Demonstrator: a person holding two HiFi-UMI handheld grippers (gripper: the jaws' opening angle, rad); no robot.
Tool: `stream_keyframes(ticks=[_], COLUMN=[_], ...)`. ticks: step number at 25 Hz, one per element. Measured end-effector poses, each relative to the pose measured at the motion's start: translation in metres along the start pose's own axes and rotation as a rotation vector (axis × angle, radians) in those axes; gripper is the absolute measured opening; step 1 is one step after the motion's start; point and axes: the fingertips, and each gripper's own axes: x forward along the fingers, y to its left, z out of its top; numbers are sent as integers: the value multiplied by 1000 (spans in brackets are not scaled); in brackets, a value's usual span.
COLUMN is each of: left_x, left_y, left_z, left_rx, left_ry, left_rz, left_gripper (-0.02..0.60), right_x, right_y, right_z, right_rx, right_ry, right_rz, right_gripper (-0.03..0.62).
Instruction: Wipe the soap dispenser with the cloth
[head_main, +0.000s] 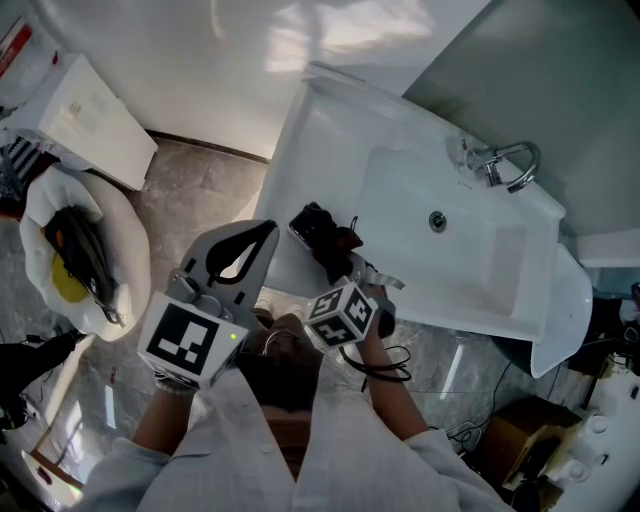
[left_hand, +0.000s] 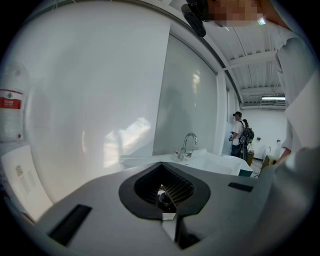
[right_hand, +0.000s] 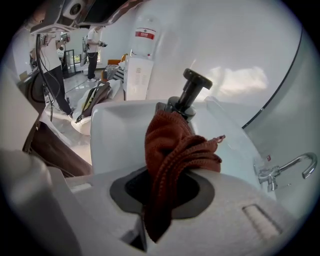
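White wall (head_main: 200, 60) and grey marbled floor (head_main: 190, 190) filled the head view, seen from steeply above. Against the wall stood a long white sink (head_main: 400, 130), its shallow basin set at an angle across the picture. On the floor to the left lay a white bag (head_main: 40, 205) with dark and yellow things on top of it.

You held your left gripper (head_main: 265, 232) raised over the floor just beside the sink's near edge. Its jaws were pressed together with nothing between them, and its own view looked toward the wall and a distant tap.

Your right gripper (head_main: 350, 272) reached over the sink's near left corner. Its jaws were clamped on a rust-brown knitted cloth (right_hand: 170, 160), which bunched up out of them in folds. The top of the cloth lay against the soap dispenser (right_hand: 192, 92), a dark pump bottle standing on the flat corner of the sink, its pump head rising above the cloth.

At the sink's far end stood a chrome faucet (head_main: 510, 165), well apart from both grippers.
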Motion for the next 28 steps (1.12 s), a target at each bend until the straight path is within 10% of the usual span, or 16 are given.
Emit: stream_keyframes(ticks=[12,19,28], left_x=[3,4,1], left_y=[-8,-7,-2], left_z=[7,10,8], left_rx=[8,4,-10], left_ry=[-21,-31,-35], left_rz=[-28,-16,12], left_gripper=[5,5,5], right_x=[-61,-86,-66], right_y=[-70,-89,-71], right_z=[25,81,93], right_rx=[1,-205,-538], right_ry=[-158,-328,-288], right_rz=[-141,-141,-48], right_gripper=[83,83,84])
